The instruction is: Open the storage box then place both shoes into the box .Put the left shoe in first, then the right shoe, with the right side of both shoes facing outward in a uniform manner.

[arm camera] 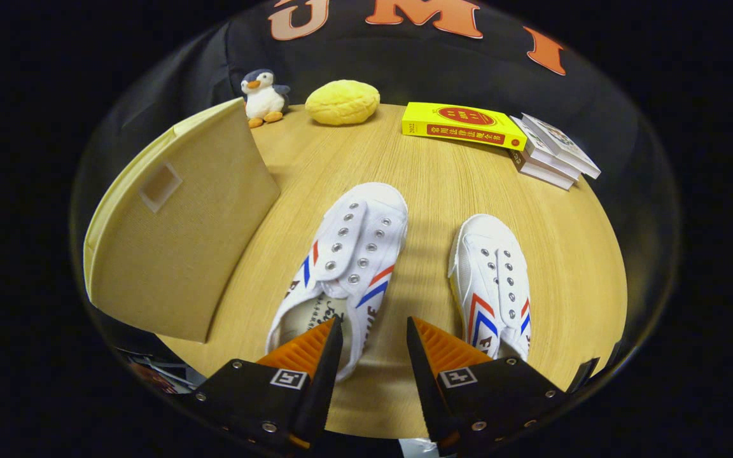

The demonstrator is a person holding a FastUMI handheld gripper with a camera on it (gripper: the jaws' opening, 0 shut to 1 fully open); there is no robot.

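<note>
My gripper (374, 334) released, fingers apart over the table (430, 191), left shoe (347, 261) and right shoe (494, 286) just ahead, toes pointing away lengthwise, storage box (182, 242) beyond-left.

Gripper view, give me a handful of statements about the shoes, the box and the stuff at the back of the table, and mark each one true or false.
1. The gripper is open with nothing between its fingers. True.
2. Both white shoes already sit inside the storage box. False: the left shoe and right shoe lie on the table.
3. A penguin toy stands beside a yellow bun-shaped cushion. True.
4. The yellow book rests on top of the box. False: it lies on the table beside a stack of books.
5. The shoes have laces tied. False: their eyelets are bare.
</note>
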